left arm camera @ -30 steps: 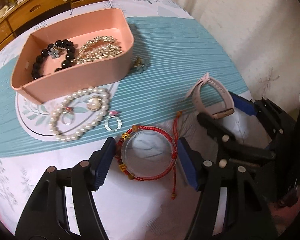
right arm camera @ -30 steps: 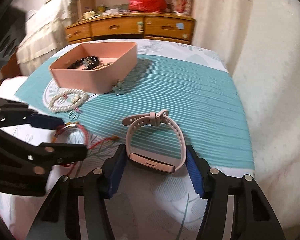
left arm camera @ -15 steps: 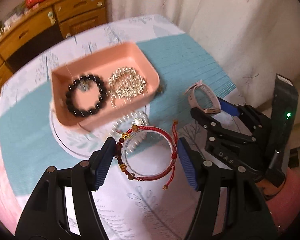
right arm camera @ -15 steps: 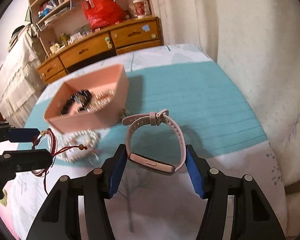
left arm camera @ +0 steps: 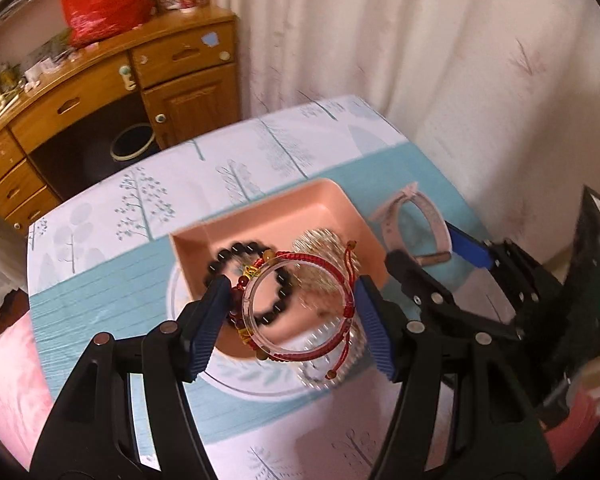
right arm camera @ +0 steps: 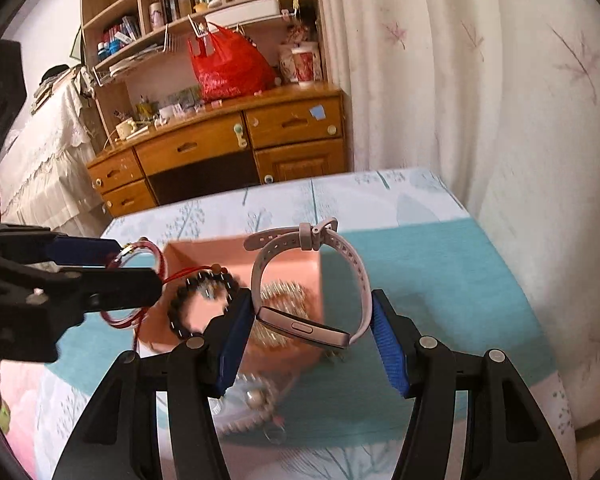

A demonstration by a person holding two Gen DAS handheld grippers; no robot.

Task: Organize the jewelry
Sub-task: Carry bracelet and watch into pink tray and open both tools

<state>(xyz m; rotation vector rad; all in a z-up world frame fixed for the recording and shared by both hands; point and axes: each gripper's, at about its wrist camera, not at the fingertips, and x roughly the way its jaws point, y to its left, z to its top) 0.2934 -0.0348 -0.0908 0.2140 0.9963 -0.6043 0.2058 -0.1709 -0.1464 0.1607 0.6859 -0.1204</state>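
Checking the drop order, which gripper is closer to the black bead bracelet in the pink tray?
Left. The left gripper hangs right above the black bead bracelet in the pink tray; the right gripper is off to its side.

Right claw point(right arm camera: 312, 326) gripping pink watch point(right arm camera: 308, 280) — above pink tray point(right arm camera: 236, 256)

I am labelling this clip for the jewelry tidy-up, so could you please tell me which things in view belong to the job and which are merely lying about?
Part of the job:
- red cord bracelet, held in the left tool
- pink watch, held in the right tool
- pink tray
- black bead bracelet and gold chain in the tray
- pearl necklace on the table

Lying about:
- red bag
- wooden dresser
- curtain
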